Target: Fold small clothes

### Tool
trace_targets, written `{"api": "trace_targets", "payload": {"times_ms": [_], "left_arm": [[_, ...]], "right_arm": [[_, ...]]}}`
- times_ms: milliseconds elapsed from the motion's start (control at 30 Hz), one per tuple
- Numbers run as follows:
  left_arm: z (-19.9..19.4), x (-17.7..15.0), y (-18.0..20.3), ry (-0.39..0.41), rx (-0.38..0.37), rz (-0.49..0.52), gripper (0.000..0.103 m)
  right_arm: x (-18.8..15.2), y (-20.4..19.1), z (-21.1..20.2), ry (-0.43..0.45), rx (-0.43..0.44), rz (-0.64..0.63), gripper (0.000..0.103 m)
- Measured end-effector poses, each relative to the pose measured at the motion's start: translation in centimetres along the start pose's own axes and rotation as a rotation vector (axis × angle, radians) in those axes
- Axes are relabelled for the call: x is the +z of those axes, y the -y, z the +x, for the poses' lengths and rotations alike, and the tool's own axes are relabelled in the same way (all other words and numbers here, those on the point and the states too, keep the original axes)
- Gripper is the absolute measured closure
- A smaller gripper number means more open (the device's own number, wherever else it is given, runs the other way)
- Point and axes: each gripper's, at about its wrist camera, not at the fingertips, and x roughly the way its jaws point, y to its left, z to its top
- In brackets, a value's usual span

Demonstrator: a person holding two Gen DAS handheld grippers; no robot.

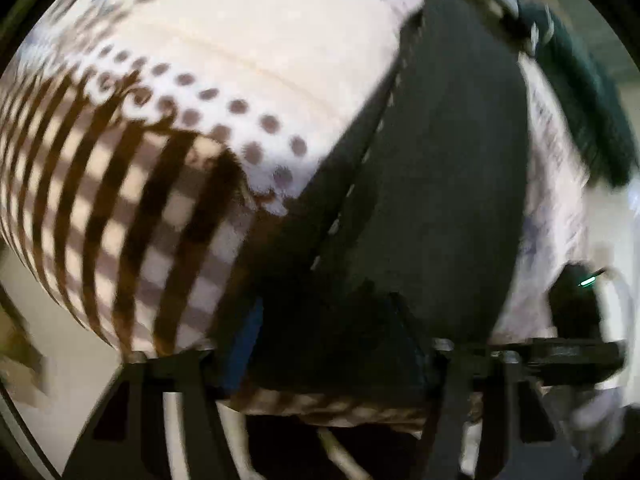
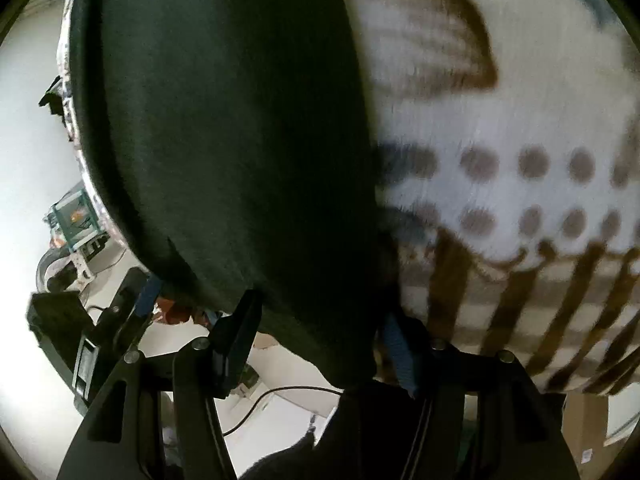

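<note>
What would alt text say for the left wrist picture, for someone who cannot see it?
A dark garment fills the middle of a blurred close-up, lying over a white cloth patterned with brown stripes and dots. The left tool reaches in from the bottom edge, its black fingers either side of the garment's near edge.

Heavy motion blur in both views, fisheye bending with black corners, blown-out white glare at right-wrist left edge
</note>
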Motion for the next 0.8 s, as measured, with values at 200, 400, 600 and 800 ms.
{"api": "trace_targets", "payload": {"times_ms": [200, 400, 600, 800], "left_arm": [[-2.6, -0.3, -0.7, 0.038, -0.016, 0.024, 0.098], [-0.9, 1.0, -3.3, -0.054, -0.077, -0.009, 0.098], [-4.9, 4.2, -1.0, -0.031, -0.11, 0.039, 0.052], [-3.2, 11.9, 5.3, 0.08, -0.13, 0.173, 0.039]], "right_arm": [[-3.9, -1.4, 0.7, 0.06, -0.021, 0.029, 0.094], [-5.8, -3.3, 4.7, -0.013, -0.135, 0.024, 0.096], [-5.3, -3.8, 2.4, -0.004, -0.06, 0.074, 0.054], [-2.4, -4.9, -1.9, 0.182, -0.019, 0.117, 0.044]]}}
